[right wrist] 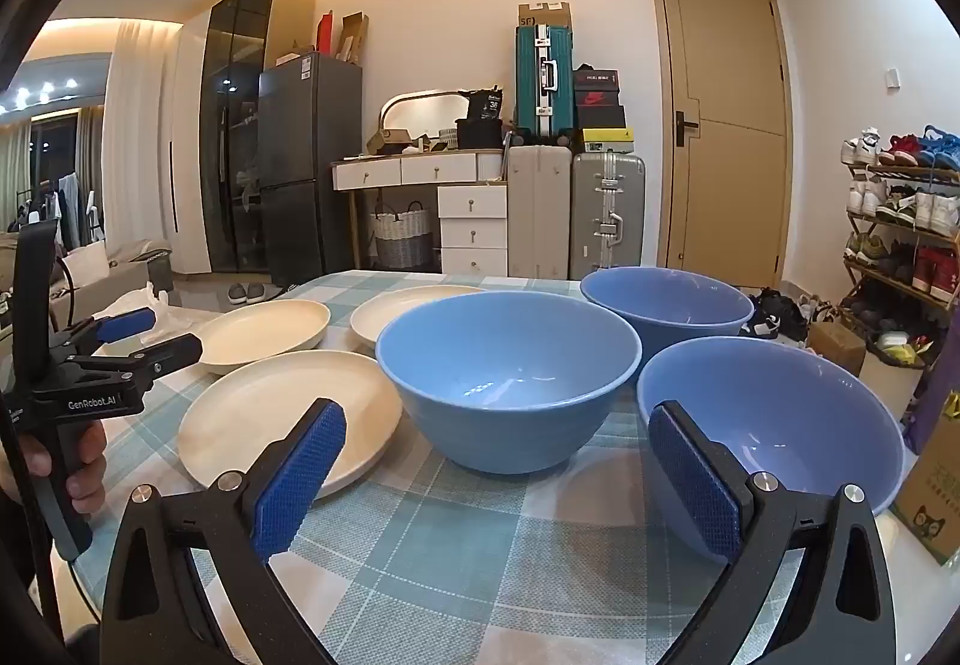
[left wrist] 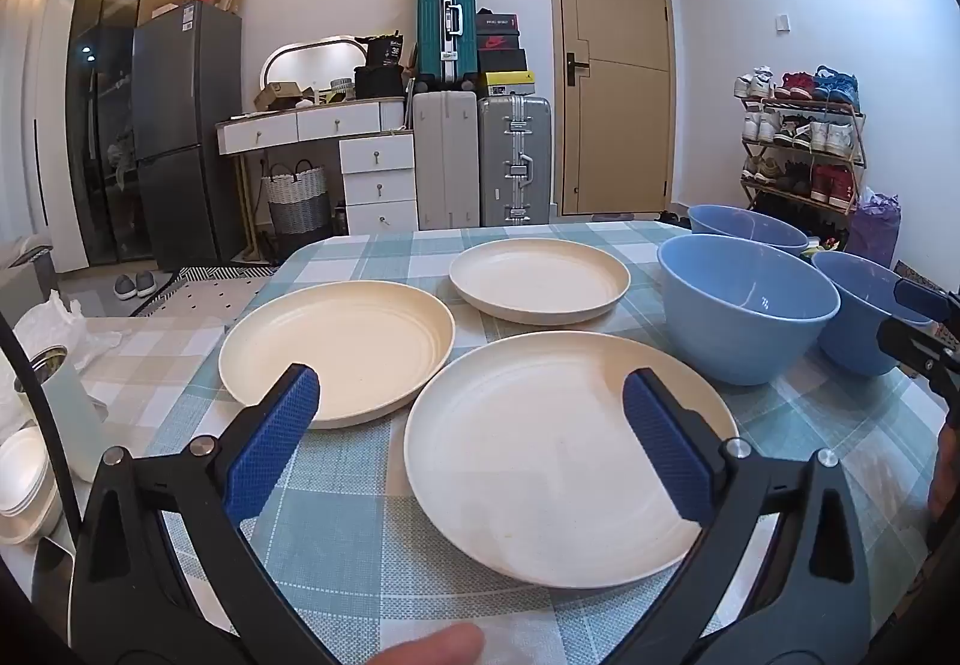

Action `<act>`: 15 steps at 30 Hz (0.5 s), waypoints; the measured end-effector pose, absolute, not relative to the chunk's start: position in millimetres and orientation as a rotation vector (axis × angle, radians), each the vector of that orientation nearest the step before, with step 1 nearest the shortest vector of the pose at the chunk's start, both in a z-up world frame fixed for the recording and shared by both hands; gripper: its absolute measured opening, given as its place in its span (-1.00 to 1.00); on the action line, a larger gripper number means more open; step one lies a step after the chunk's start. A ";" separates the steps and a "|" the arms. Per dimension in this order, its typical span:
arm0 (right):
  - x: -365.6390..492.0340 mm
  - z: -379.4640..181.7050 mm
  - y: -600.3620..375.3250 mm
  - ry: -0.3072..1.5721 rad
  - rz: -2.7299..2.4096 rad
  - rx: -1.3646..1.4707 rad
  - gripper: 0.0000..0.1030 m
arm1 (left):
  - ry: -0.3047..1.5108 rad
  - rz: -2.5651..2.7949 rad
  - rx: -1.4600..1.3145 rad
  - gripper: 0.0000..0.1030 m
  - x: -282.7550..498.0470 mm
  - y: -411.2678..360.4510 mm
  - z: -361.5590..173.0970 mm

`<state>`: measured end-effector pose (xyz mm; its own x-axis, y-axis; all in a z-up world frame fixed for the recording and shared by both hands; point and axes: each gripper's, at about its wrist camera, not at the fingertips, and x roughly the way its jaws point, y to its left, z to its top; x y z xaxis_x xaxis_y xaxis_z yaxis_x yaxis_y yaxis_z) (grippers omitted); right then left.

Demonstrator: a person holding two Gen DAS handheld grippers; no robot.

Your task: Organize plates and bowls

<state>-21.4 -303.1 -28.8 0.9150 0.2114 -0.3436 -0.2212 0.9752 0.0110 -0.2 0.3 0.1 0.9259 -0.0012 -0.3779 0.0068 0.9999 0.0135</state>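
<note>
Three cream plates lie apart on the checked tablecloth: a near one (left wrist: 558,461), one to its left (left wrist: 342,347) and a far one (left wrist: 540,281). Three blue bowls stand upright to their right: a middle bowl (right wrist: 510,377), a far bowl (right wrist: 666,305) and a near right bowl (right wrist: 780,425). My left gripper (left wrist: 474,395) hovers open over the near plate's left part, holding nothing. My right gripper (right wrist: 498,425) hangs open just short of the middle and near right bowls, empty. The left gripper (right wrist: 150,335) also shows at the left of the right wrist view, a hand on its handle.
The table (left wrist: 336,545) carries a blue-and-white checked cloth. White crumpled paper and a stack of small white dishes (left wrist: 24,479) sit at its left edge. A cardboard box (right wrist: 930,491) stands by the right edge. Suitcases, drawers, a fridge and a shoe rack lie beyond.
</note>
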 end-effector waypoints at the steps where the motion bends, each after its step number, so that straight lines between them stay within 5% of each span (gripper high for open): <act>1: -20.3 -29.0 -303.5 0.372 0.227 -0.018 1.00 | 0.389 -0.003 0.015 0.95 -0.1 0.3 0.1; 15: -17.2 -26.7 -304.8 0.355 0.229 -0.024 1.00 | 0.385 -0.005 0.012 0.95 -0.3 0.3 0.1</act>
